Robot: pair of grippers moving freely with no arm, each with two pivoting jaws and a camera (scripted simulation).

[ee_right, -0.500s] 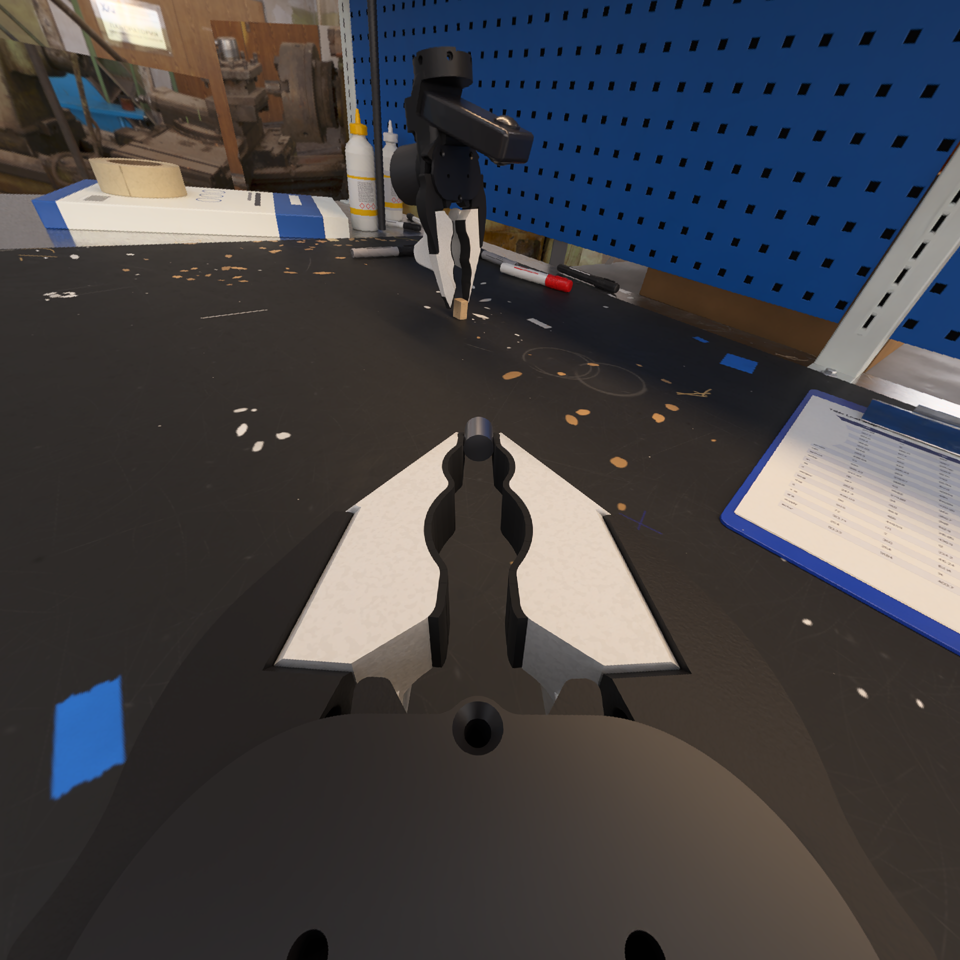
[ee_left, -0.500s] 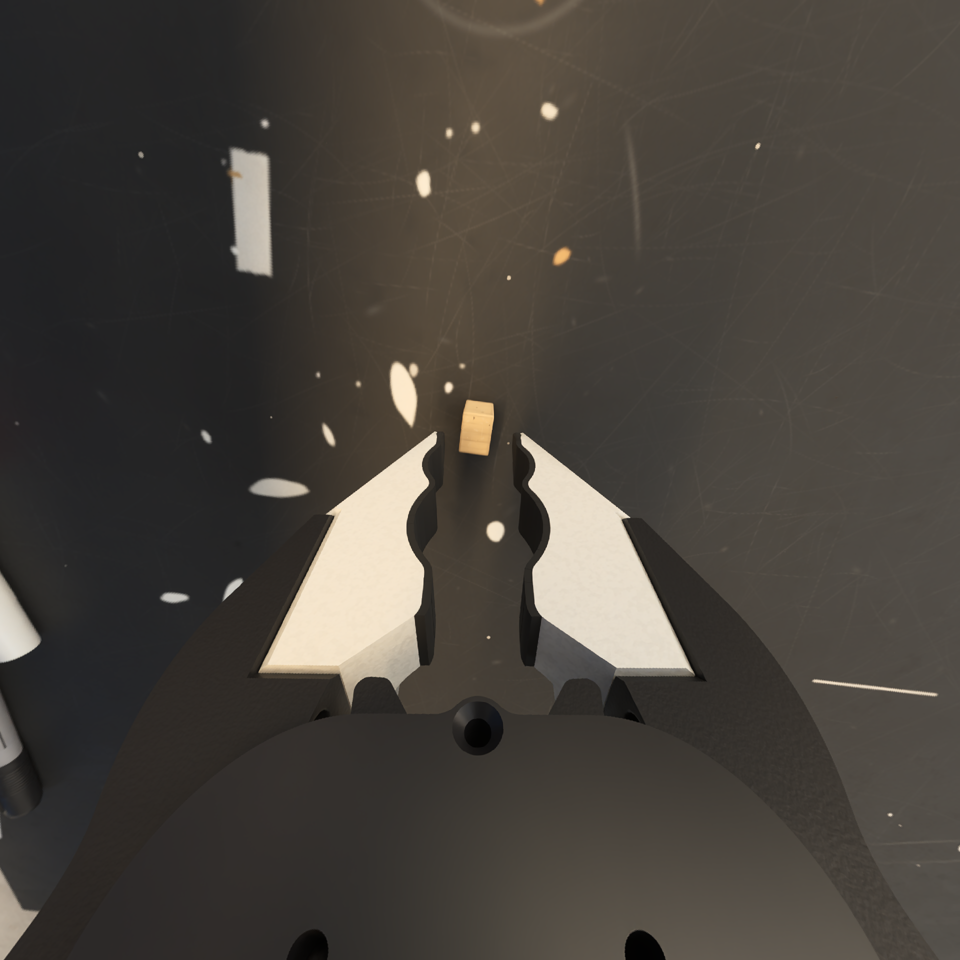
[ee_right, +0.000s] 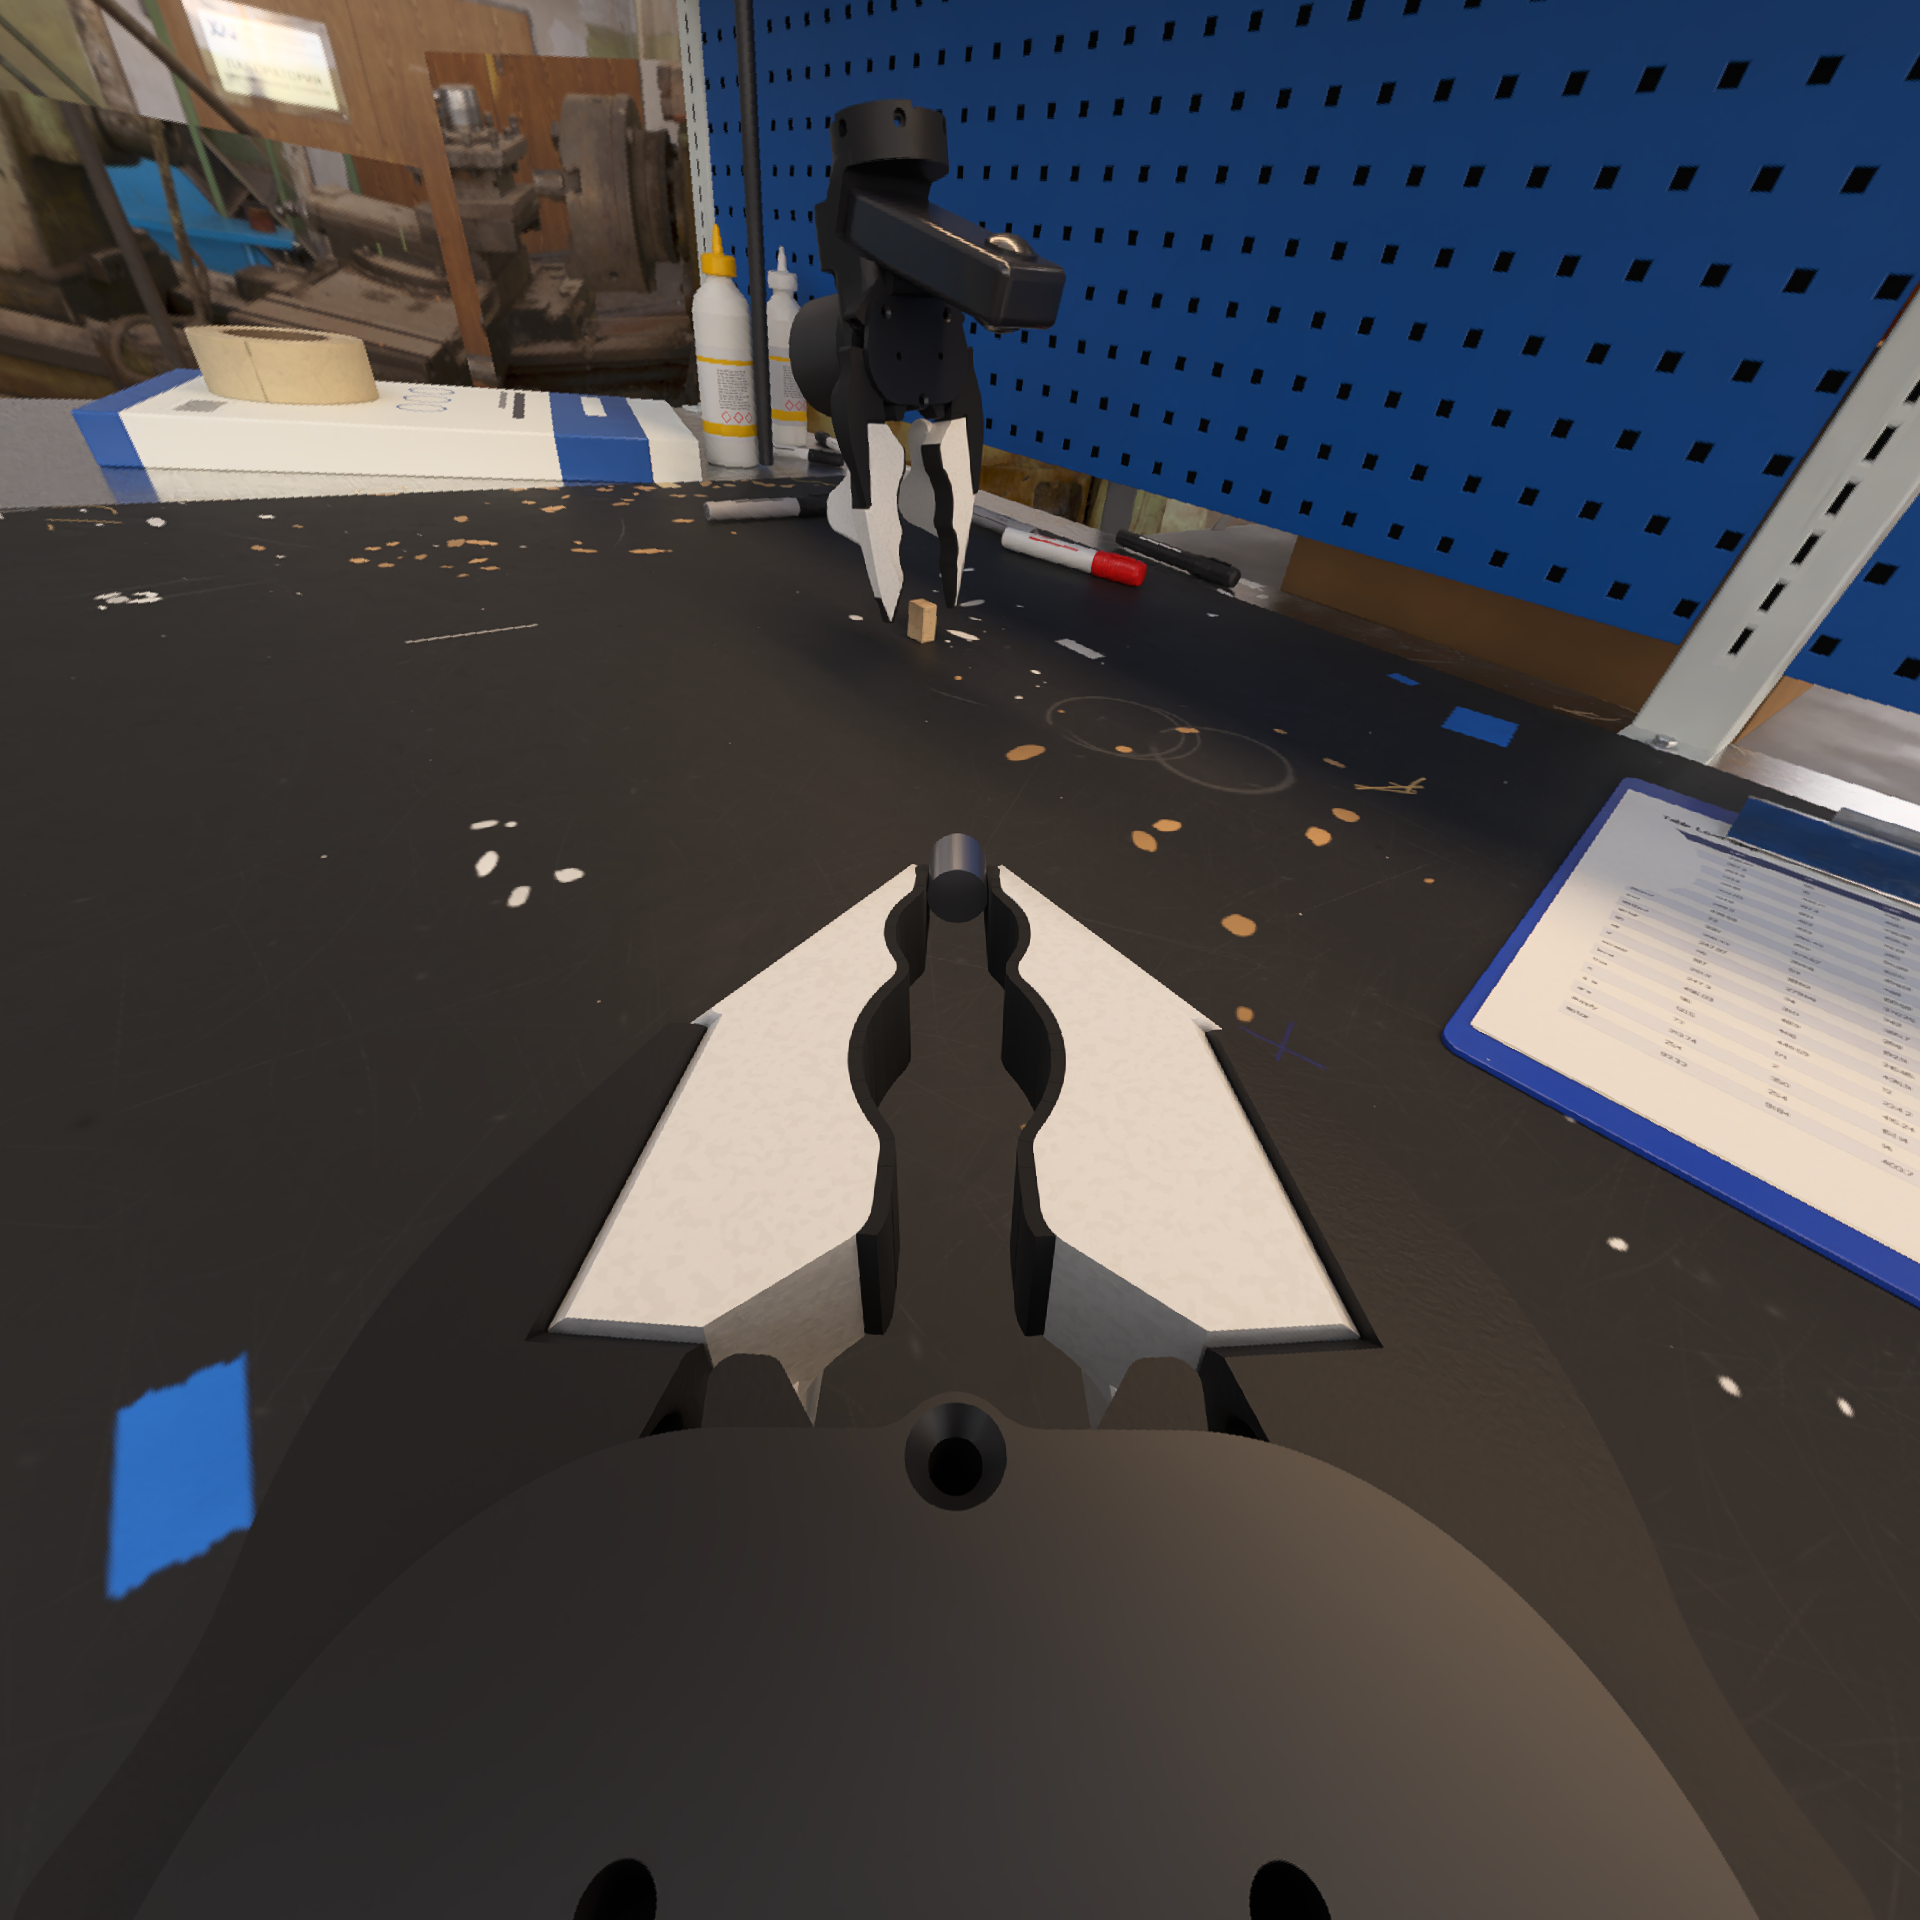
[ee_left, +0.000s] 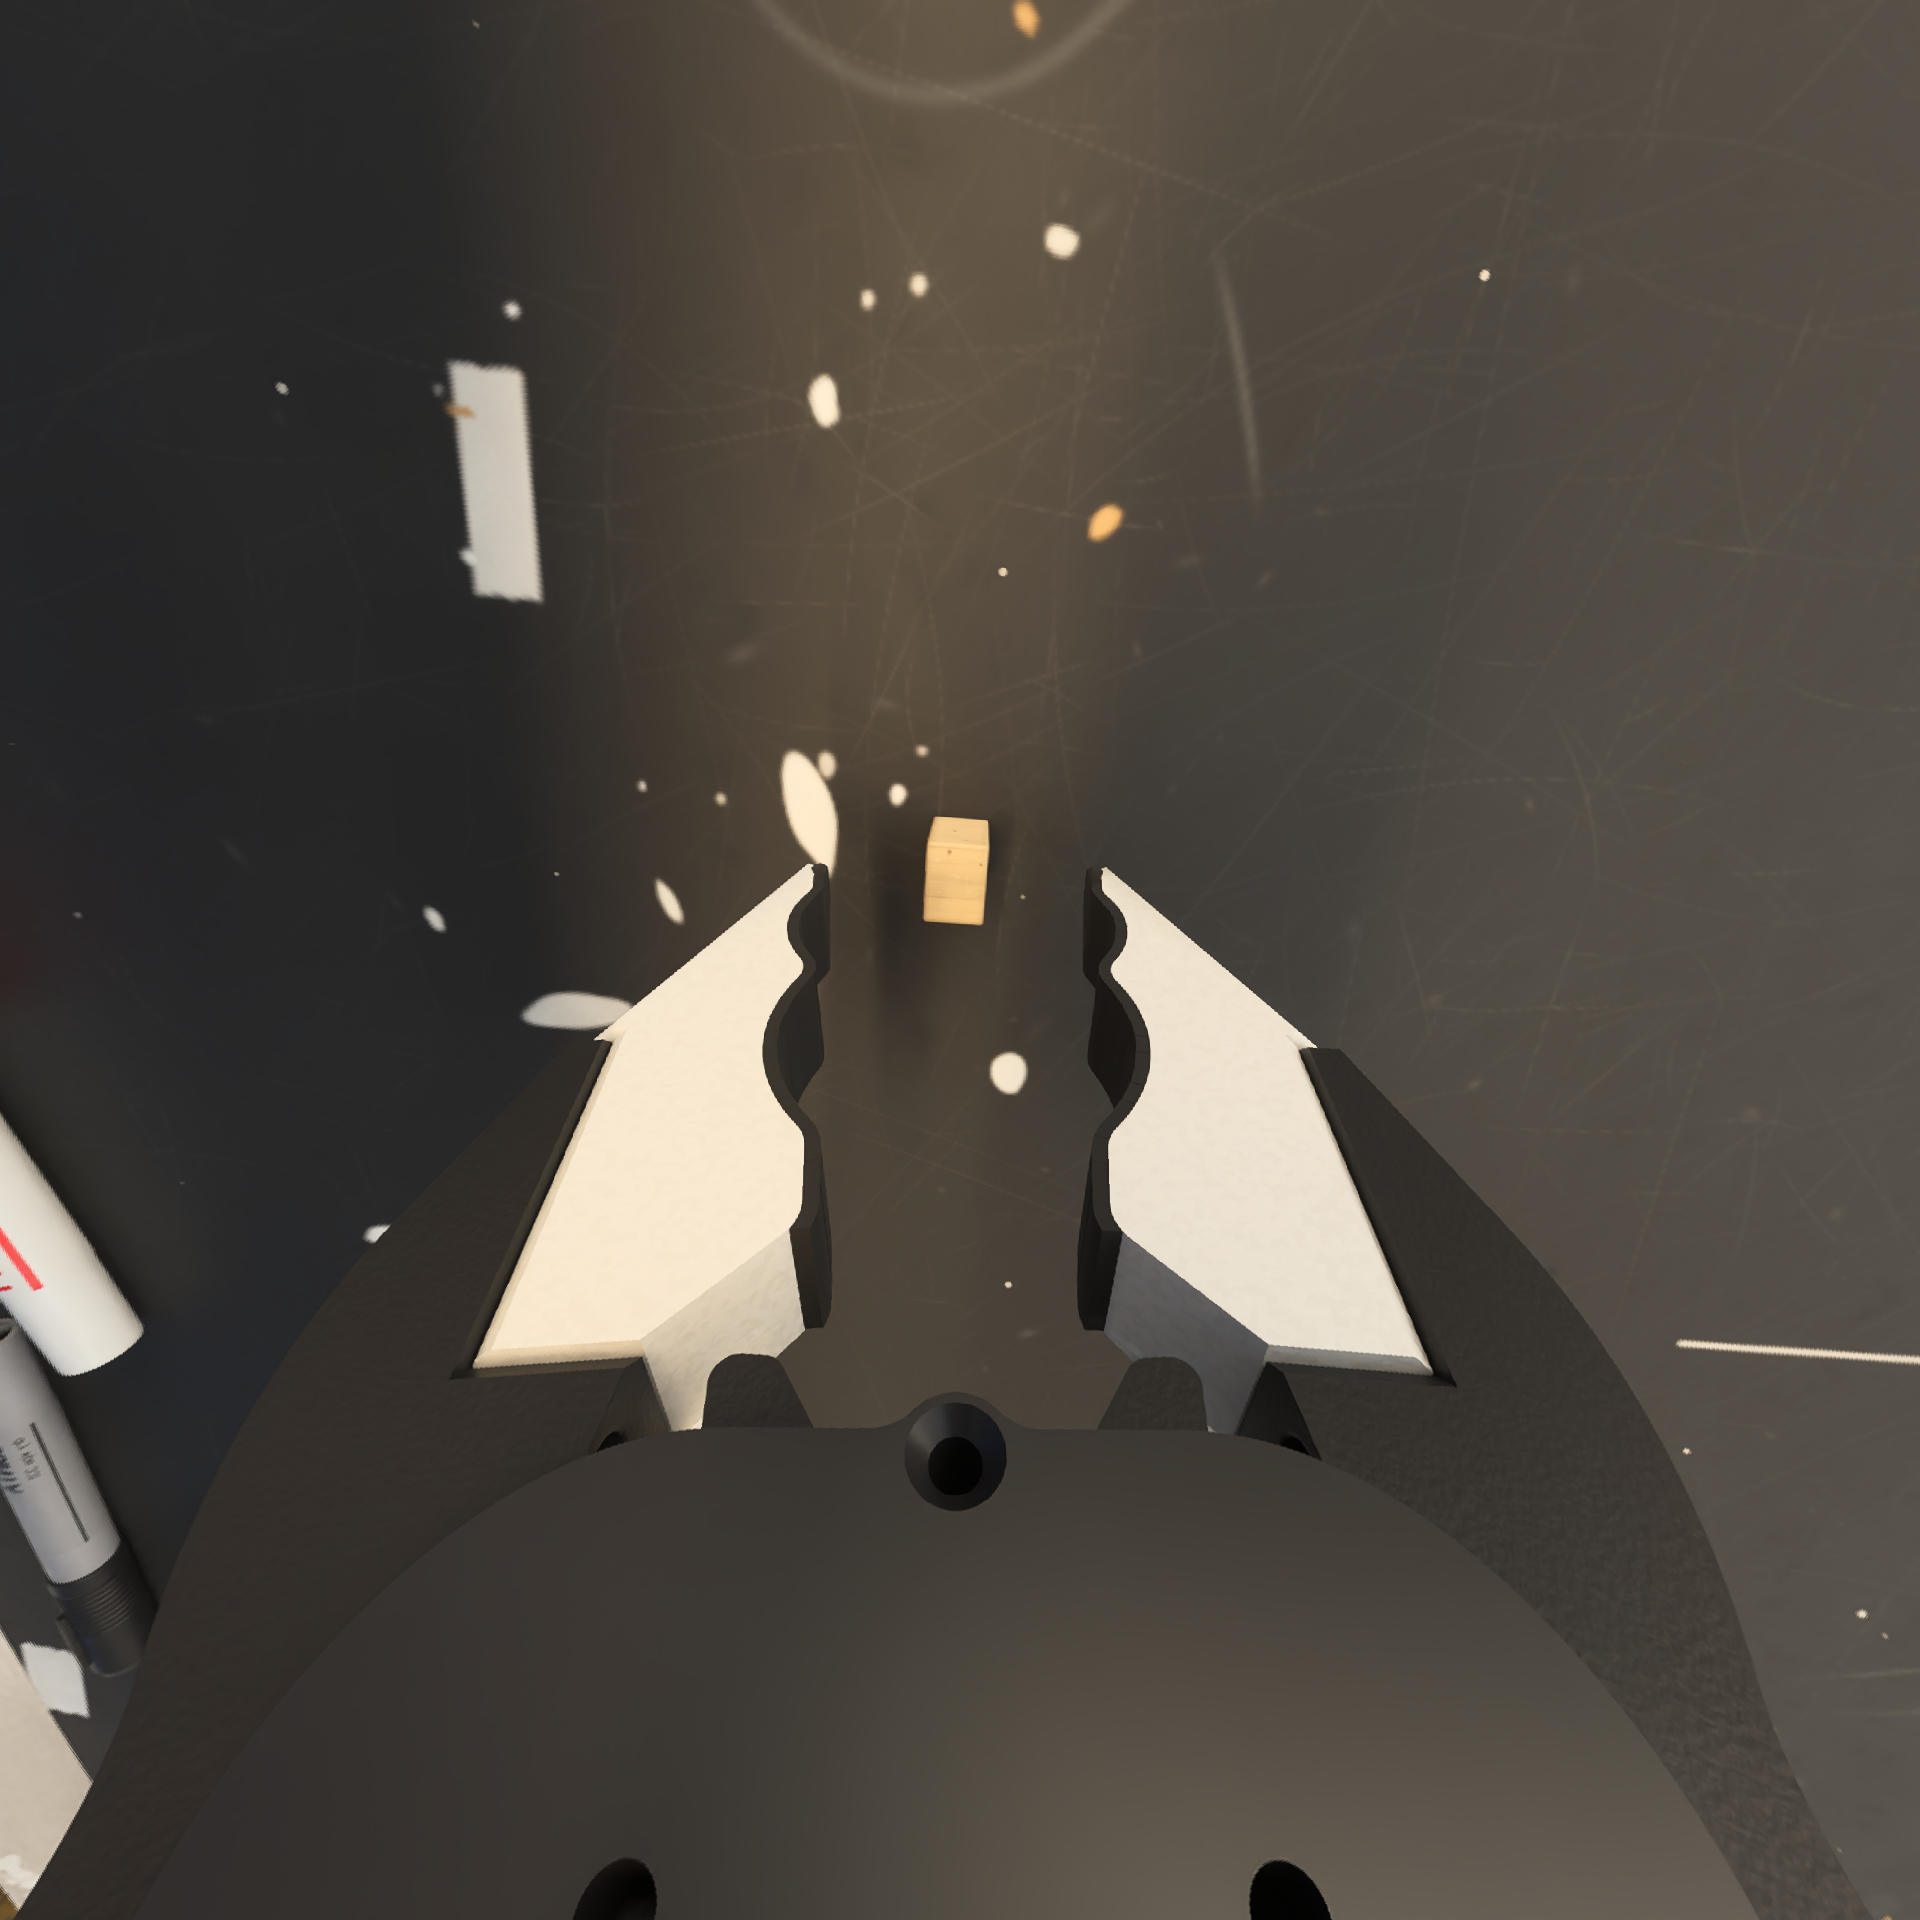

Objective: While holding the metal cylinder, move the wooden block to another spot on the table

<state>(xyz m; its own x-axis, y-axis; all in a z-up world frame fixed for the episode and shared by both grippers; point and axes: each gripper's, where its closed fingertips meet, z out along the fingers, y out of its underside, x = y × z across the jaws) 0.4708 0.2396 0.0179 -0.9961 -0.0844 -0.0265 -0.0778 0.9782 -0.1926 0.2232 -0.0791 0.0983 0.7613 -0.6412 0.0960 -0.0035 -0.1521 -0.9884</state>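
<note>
On the scratched, paint-flecked black table (ee_left: 1455, 623), the left tool (ee_left: 956, 883) gapes wide around the small pale wooden block (ee_left: 956, 871), gripping nothing, while the right tool (ee_right: 957, 881) pinches the short grey metal cylinder (ee_right: 957, 878), a printed blue clipboard (ee_right: 1714, 1018) to its right.

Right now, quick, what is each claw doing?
Left gripper: open, holding nothing; the wooden block sits on the table between its tips.
Right gripper: closed on the metal cylinder.
</note>
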